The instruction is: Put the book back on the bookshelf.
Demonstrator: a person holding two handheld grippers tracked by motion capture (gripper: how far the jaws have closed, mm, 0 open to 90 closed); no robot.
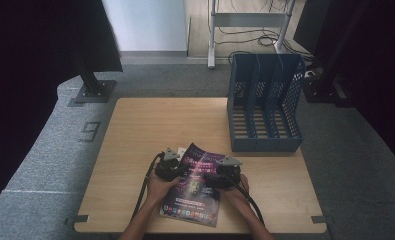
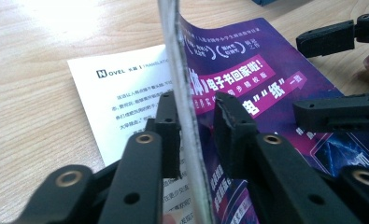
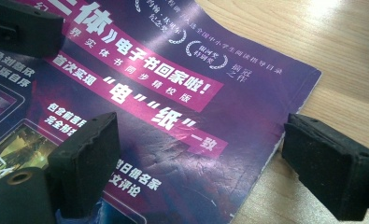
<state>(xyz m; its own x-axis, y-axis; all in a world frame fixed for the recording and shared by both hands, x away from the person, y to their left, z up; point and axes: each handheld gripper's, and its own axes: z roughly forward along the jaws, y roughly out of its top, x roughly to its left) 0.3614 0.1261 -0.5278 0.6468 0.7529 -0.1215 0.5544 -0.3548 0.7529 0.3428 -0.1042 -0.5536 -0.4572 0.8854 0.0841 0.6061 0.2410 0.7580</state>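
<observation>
A purple magazine (image 1: 192, 202) lies on the wooden table (image 1: 145, 125) near its front edge. Under its left side lies a white printed sheet (image 2: 121, 93). My left gripper (image 1: 181, 171) is at the magazine's left side. In the left gripper view the magazine's (image 2: 266, 79) left edge stands lifted between the jaws of my left gripper (image 2: 196, 119); one pad lies against it, and a small gap shows at the other. My right gripper (image 1: 208, 178) is open wide. In the right gripper view my right gripper (image 3: 196, 149) straddles the right edge of the magazine (image 3: 173, 93), one jaw over the cover, the other over bare wood.
A dark blue file rack (image 1: 265, 105) with three slots stands upright at the table's far right, its open side facing the person. Grey carpet surrounds the table. Black stands and cables are on the floor beyond it.
</observation>
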